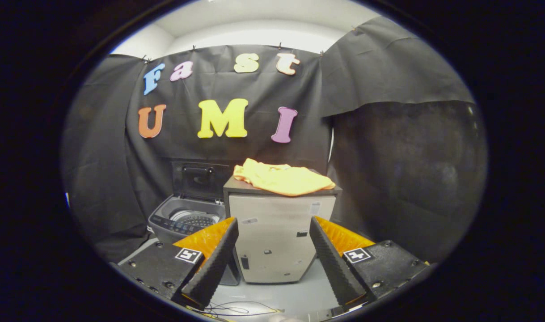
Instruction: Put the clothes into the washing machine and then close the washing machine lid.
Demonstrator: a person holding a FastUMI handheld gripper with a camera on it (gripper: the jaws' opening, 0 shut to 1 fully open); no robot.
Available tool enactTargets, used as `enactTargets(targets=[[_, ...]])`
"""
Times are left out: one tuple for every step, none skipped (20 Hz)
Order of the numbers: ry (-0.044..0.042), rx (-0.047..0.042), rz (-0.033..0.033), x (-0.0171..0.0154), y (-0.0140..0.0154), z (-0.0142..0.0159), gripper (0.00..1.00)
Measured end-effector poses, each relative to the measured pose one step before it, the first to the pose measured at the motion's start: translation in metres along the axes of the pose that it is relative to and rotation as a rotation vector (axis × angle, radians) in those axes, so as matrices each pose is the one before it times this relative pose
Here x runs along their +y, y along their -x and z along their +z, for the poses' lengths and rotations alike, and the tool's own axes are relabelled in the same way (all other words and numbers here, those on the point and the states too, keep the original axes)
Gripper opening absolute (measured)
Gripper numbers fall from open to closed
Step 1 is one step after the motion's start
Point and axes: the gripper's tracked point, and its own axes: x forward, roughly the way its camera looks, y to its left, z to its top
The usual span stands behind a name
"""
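A yellow-orange garment (pixel 283 177) lies crumpled on top of a silver box-shaped cabinet (pixel 276 237), well beyond my fingers. Left of the cabinet stands a small grey top-loading washing machine (pixel 183 219). Its dark lid (pixel 197 180) is raised upright at the back, and the perforated drum (pixel 195 219) shows inside. My gripper (pixel 274 228) is open, its two fingers spread wide with nothing between them, framing the cabinet's front from a distance.
Black cloth walls close the booth behind and on both sides. The pale floor (pixel 281 295) runs from my fingers to the cabinet. Thin cables (pixel 232 308) lie on the floor close under the gripper.
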Motion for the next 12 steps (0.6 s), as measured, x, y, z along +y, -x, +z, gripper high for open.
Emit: enactTargets(targets=[[0.00319,-0.00512,0.00299,0.00057,-0.00526,0.00538,1.0],[0.00212,-0.00497,-0.00134,-0.00038,-0.00556,0.00667,1.0],[-0.00075,-0.00339,0.003,0.00051,-0.00769,0.00592,1.0],[-0.00032,0.00011,-0.00031,-0.00011,-0.00695,0.00642,1.0],[-0.00108,-0.00109,-0.00522,-0.00133,-0.00863,0.00764,1.0],[0.00041,-0.00401,0.00559,-0.00032,-0.00828,0.00808,1.0],[-0.00192,-0.00446,-0.00031,-0.00093,-0.01056,0.00875,1.0],[0.00069,-0.00486,0.00156,-0.00162,-0.01108,0.00898,1.0],[-0.00199,-0.00351,-0.00158,-0.0028,-0.01337,0.00796,1.0],[-0.00206,-0.00033,-0.00196,-0.00274,-0.01217,0.00877,1.0],[-0.00469,-0.00023,-0.0031,-0.00321,-0.01257,0.00905,1.0],[-0.00701,-0.00112,0.00555,-0.00173,-0.0133,0.00961,1.0]])
